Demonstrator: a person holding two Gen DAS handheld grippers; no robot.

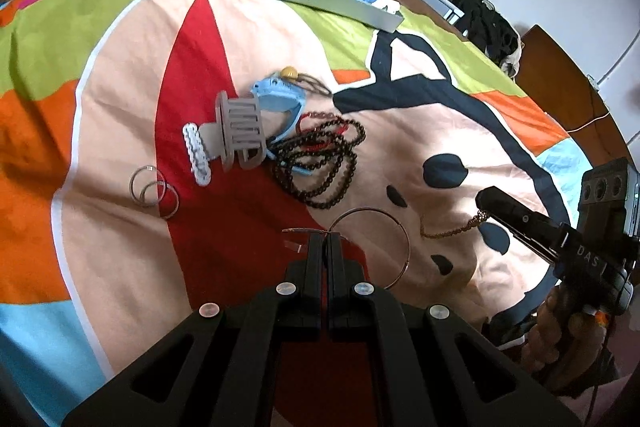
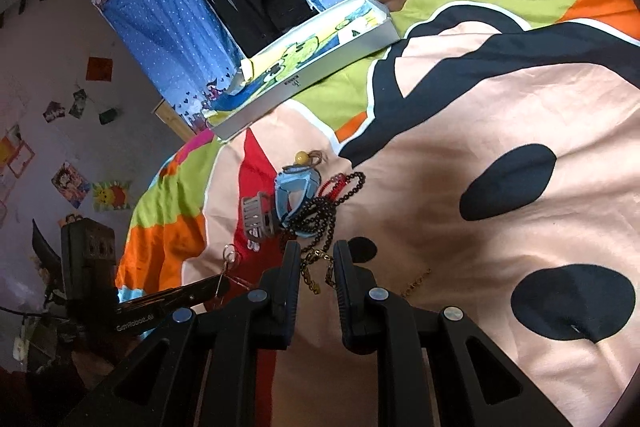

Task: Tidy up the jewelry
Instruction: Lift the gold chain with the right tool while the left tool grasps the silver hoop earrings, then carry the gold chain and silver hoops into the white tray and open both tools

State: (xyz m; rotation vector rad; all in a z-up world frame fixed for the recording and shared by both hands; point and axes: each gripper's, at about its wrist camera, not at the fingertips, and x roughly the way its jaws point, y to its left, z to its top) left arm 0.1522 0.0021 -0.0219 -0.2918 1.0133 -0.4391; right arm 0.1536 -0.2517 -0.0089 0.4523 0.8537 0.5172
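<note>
Left gripper [image 1: 325, 234] is pinching the thin hoop [image 1: 394, 227] near the beads [image 1: 320, 163]; right gripper [image 2: 317, 259] is gaping around the gold chain [image 2: 310, 275].

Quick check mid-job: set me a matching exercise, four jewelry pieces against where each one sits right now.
Things:
1. large hoop
2. gold chain
3. grey hair claw
4. pair of small silver rings

Places:
A. resting against the blue clip
B. on the bedspread, apart from the pile, to its left in the left wrist view
C. pinched in the left tongs
D. between the open fingers of the right tongs

Pairs: 1-C, 2-D, 3-A, 4-B.
</note>
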